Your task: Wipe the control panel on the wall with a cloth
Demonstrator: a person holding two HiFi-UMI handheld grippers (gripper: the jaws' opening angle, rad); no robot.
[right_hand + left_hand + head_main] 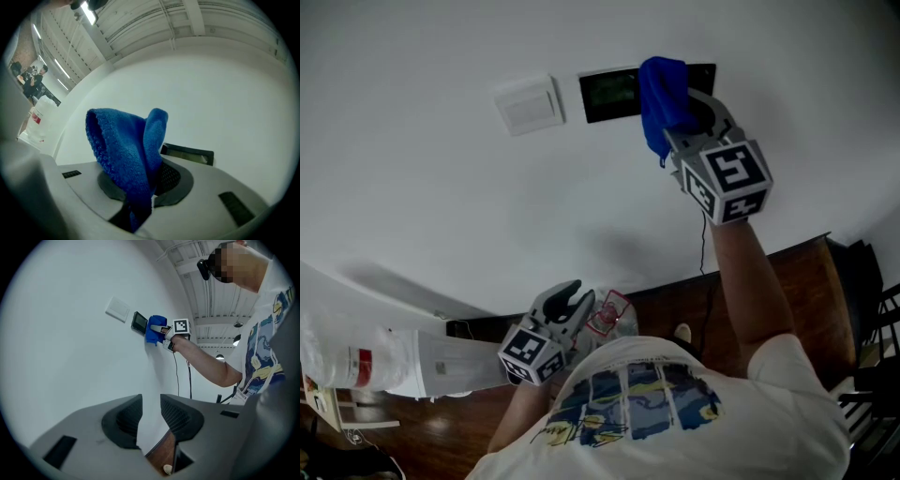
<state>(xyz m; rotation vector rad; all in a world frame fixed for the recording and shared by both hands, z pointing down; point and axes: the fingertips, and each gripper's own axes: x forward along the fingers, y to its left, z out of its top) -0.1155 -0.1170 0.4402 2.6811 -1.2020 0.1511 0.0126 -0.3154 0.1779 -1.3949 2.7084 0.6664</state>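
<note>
A dark control panel (609, 94) is set in the white wall. My right gripper (682, 117) is raised to it, shut on a blue cloth (662, 101) that covers the panel's right part. In the right gripper view the cloth (125, 152) bulges up from between the jaws, and the panel (188, 153) shows just behind it. The left gripper view shows the panel (138, 322), the cloth (155, 329) and the right gripper's marker cube (181, 326) from afar. My left gripper (570, 302) hangs low near the person's chest, open, nothing between its fingers (123, 420).
A white wall plate (528, 105) sits left of the panel. A thin black cable (704, 246) runs down the wall. Below lie a brown wooden floor (797, 281), a white container with a red label (364, 362) at lower left, and dark furniture (867, 300) at right.
</note>
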